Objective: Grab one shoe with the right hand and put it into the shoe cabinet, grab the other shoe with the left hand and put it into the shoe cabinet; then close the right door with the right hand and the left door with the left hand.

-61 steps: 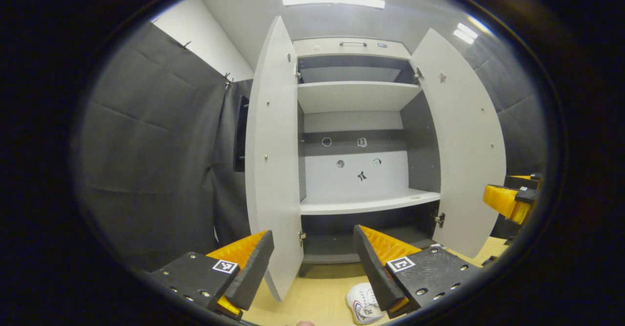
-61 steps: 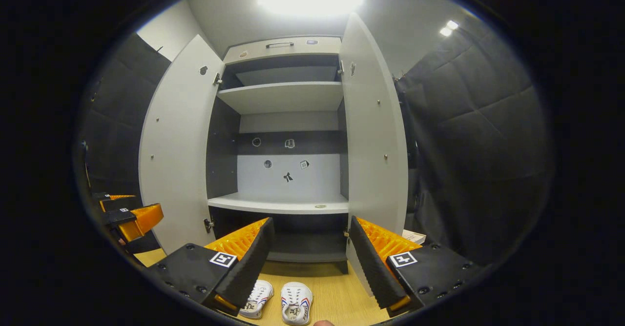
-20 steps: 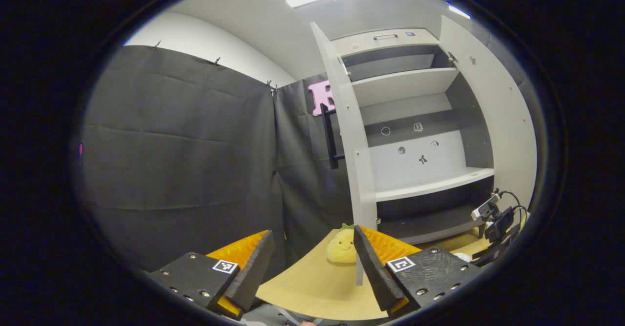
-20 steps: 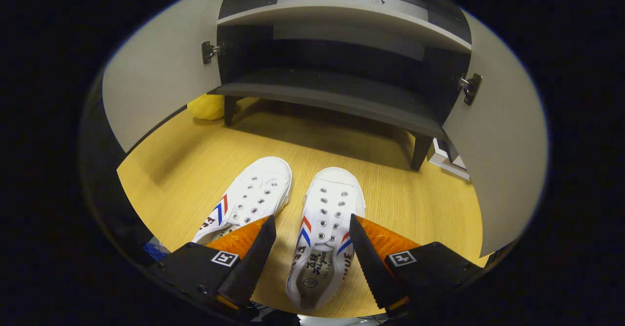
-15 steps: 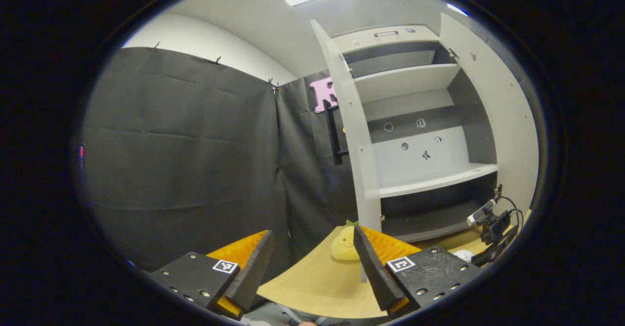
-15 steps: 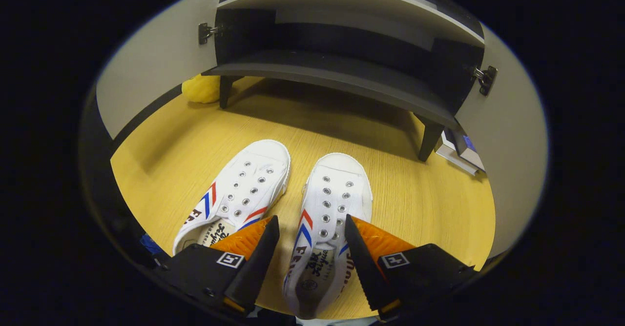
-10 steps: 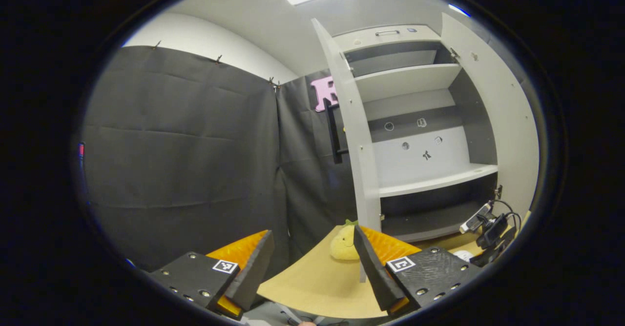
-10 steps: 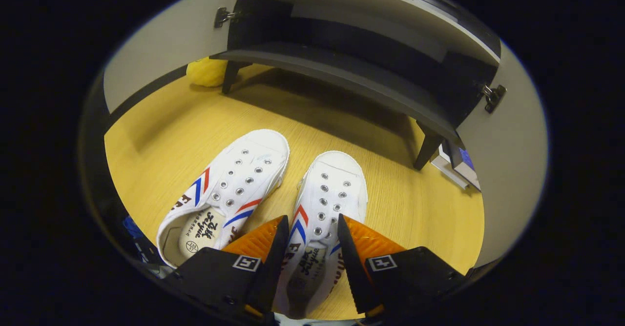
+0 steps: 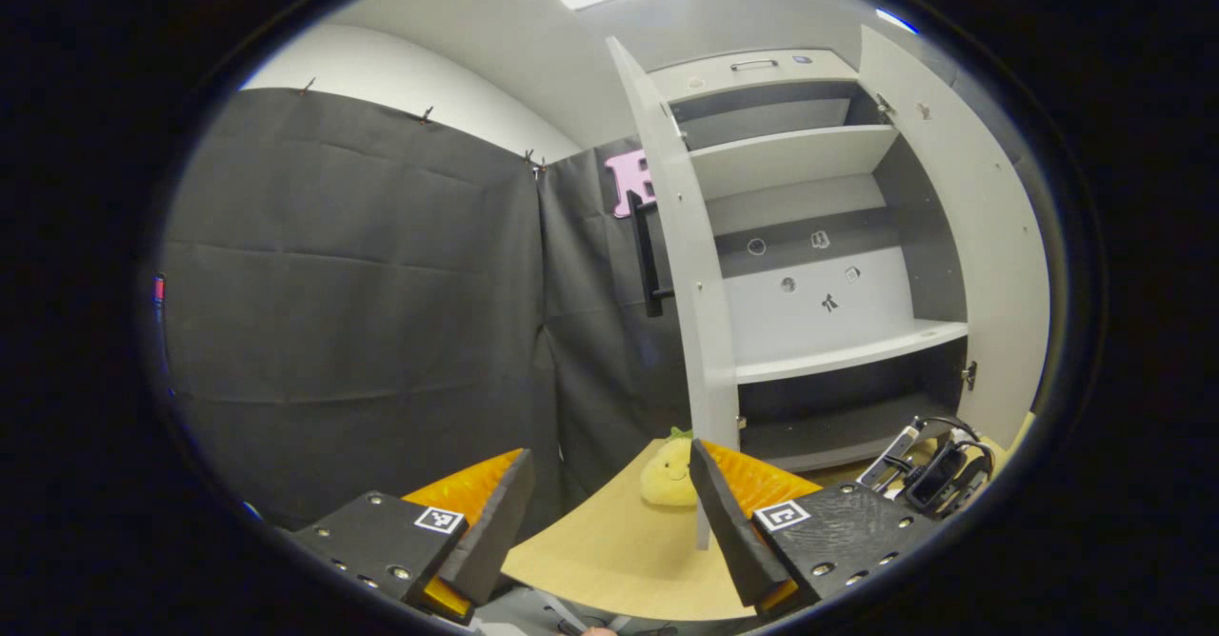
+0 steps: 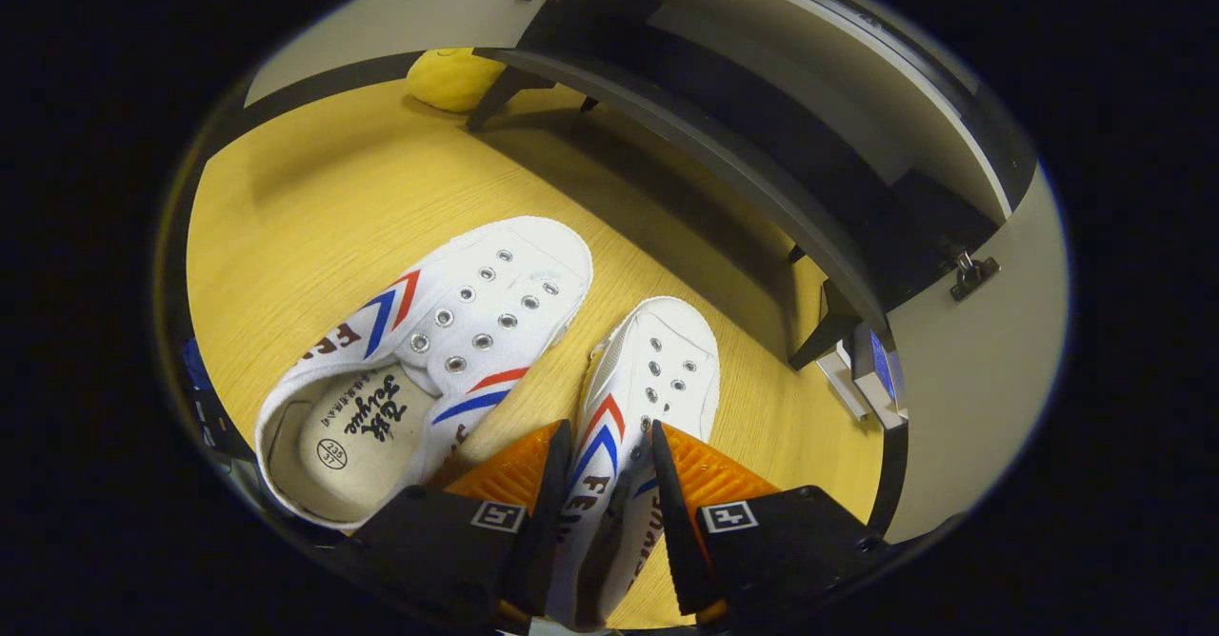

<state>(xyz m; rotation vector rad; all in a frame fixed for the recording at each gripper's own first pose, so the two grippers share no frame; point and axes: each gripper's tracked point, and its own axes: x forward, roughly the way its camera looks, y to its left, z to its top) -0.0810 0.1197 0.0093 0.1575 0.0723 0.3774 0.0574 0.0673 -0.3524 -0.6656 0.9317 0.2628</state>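
Two white canvas shoes with red and blue stripes lie side by side on the wooden floor in the right gripper view. My right gripper [image 10: 609, 431] is shut on the right-hand shoe [image 10: 662, 360], its orange fingers pressing both sides near the opening. The other shoe [image 10: 476, 322] lies just left of it, untouched. The shoe cabinet [image 10: 762, 169] stands beyond them with its dark bottom shelf bare. In the left gripper view my left gripper [image 9: 609, 522] hangs open and holds nothing, off to the left of the cabinet [image 9: 829, 350], whose two doors stand open.
A yellow plush toy [image 9: 671, 474] sits on the floor by the cabinet's left leg, also visible as the plush toy [image 10: 452, 79]. A flat box [image 10: 867, 369] leans beside the right leg. The open left door [image 9: 686, 265] and right door [image 9: 981, 236] flank the shelves.
My right gripper's fingers have drawn together onto the right-hand shoe, and its view has dropped and tilted. The left gripper has stayed almost still and open.
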